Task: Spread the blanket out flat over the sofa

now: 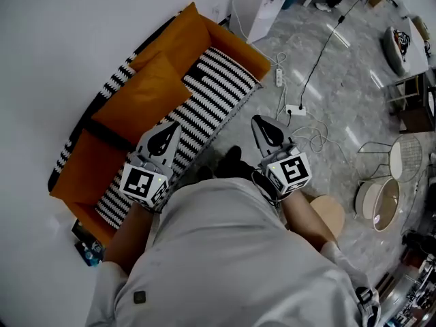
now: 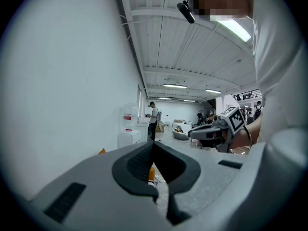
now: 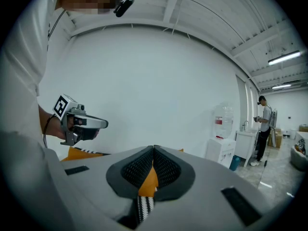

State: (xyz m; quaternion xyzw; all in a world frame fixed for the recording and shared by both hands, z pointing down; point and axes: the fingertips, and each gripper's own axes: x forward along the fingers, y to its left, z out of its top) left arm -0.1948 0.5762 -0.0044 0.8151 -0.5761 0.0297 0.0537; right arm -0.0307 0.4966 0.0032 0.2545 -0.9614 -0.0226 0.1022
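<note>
An orange sofa [image 1: 143, 94] stands against the white wall at the upper left of the head view. A black-and-white striped blanket [image 1: 211, 94] lies along its seat and hangs over the front edge, and another striped part shows behind the backrest. My left gripper [image 1: 172, 125] hovers over the blanket's near part, jaws together and empty. My right gripper [image 1: 261, 121] hangs over the floor just right of the sofa's front edge, also shut and empty. In the right gripper view, sofa orange and blanket stripes [image 3: 144, 203] show behind the closed jaws of the right gripper [image 3: 153, 148].
A white cabinet [image 1: 262, 2] stands past the sofa's far end. A power strip with cables [image 1: 296, 109] lies on the marble floor. A round wooden stool [image 1: 330, 213] and a wire chair [image 1: 381, 199] stand at the right. A person [image 2: 153, 119] stands far off by a water dispenser [image 3: 222, 124].
</note>
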